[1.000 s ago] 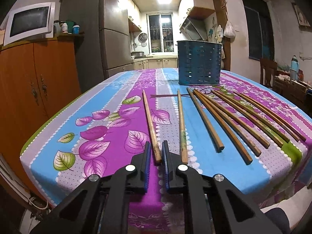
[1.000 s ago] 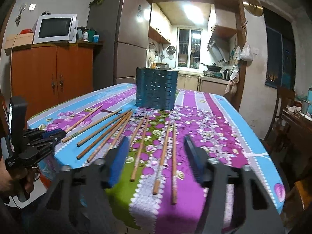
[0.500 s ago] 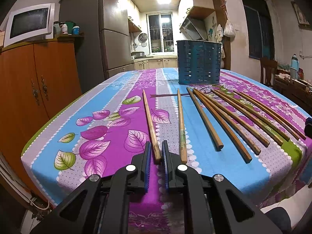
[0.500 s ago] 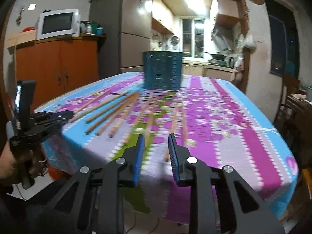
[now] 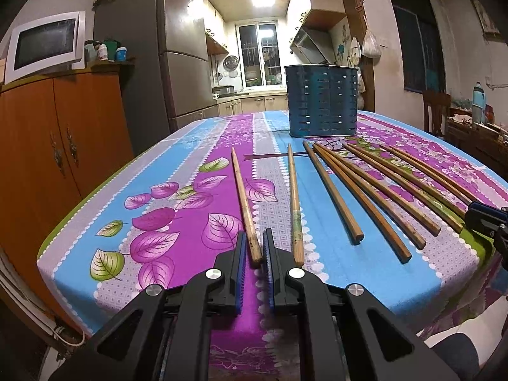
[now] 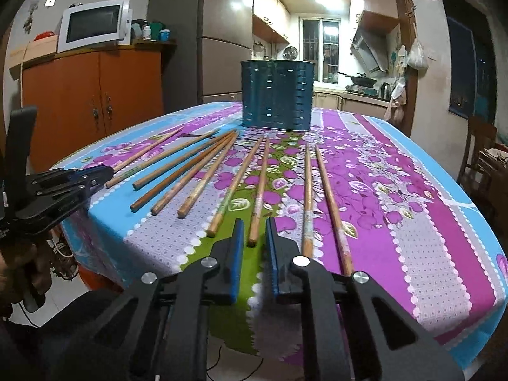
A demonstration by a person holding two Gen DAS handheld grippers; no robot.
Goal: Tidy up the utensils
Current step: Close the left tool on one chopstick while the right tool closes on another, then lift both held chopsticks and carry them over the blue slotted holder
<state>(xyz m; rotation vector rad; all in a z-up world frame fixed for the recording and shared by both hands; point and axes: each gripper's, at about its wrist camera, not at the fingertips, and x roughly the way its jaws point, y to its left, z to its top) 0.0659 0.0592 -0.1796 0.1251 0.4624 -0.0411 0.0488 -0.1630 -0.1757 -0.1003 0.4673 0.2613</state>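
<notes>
Several wooden chopsticks lie in a fan on the flowered tablecloth (image 5: 177, 171), thick ends toward me. A dark blue slotted utensil holder (image 5: 322, 101) stands upright behind them, also in the right wrist view (image 6: 277, 95). My left gripper (image 5: 254, 241) is nearly shut, its jaws on either side of the near end of the leftmost chopstick (image 5: 243, 197); I cannot tell if they touch it. My right gripper (image 6: 255, 231) is nearly shut and empty, just short of the end of a middle chopstick (image 6: 259, 190).
The table's near edge runs just under both grippers. An orange cabinet (image 5: 47, 146) with a microwave (image 5: 44, 44) stands left, a grey fridge (image 5: 149, 63) behind it. A wooden chair (image 6: 479, 149) stands right. My left gripper also shows in the right wrist view (image 6: 95, 174).
My right gripper has closed from wide open to a narrow gap and shifted left toward the middle chopsticks. My left gripper has stayed in place.
</notes>
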